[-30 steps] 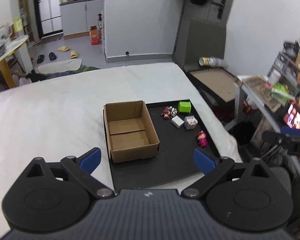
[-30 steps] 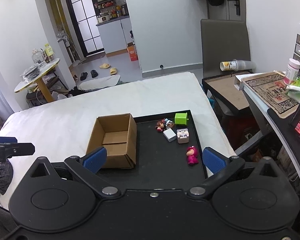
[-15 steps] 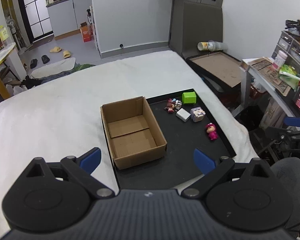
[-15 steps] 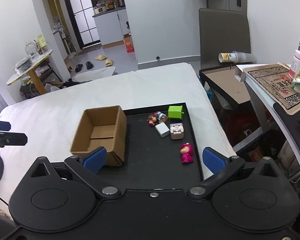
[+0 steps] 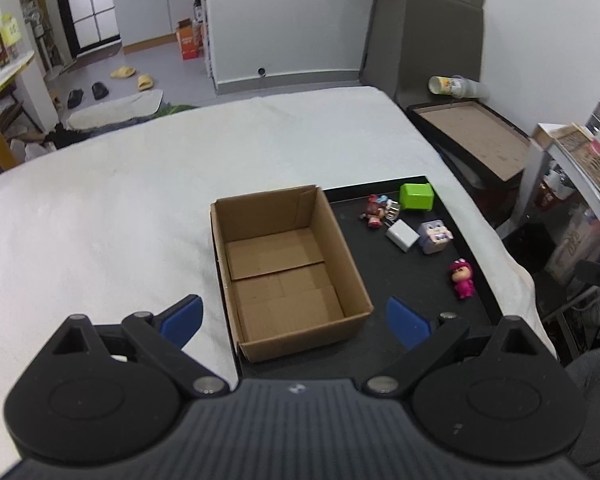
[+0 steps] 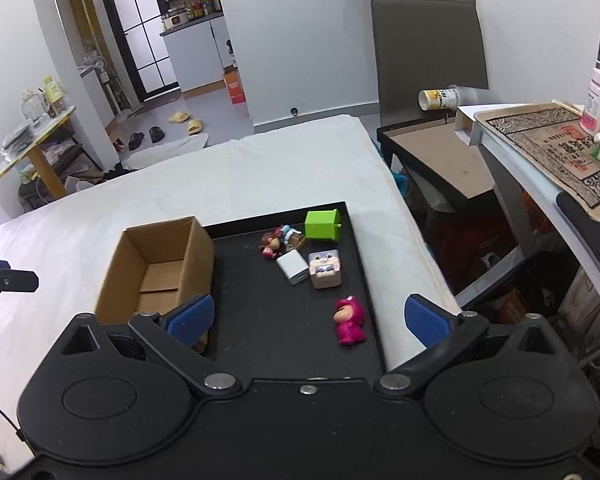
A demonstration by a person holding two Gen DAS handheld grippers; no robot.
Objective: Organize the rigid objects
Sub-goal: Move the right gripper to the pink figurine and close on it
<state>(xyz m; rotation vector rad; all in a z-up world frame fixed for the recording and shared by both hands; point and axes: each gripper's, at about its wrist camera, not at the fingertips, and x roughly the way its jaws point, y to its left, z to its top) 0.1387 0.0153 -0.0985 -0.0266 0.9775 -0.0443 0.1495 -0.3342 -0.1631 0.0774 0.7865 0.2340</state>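
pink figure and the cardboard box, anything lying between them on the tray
Nothing: in the right wrist view only bare black tray separates the pink figure from the cardboard box.

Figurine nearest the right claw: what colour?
Magenta pink figurine, with a tan face; clearest in the right wrist view.

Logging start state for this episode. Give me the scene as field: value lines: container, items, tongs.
surface: black tray on a white bed
container: cardboard box, open, empty, on the tray's left side
items on tray: pink figure, white block, face cube, green cube, small dolls
items in box: none
left tongs: open, holding nothing, above the box's near edge
right tongs: open, holding nothing, over the tray, pink figure nearest
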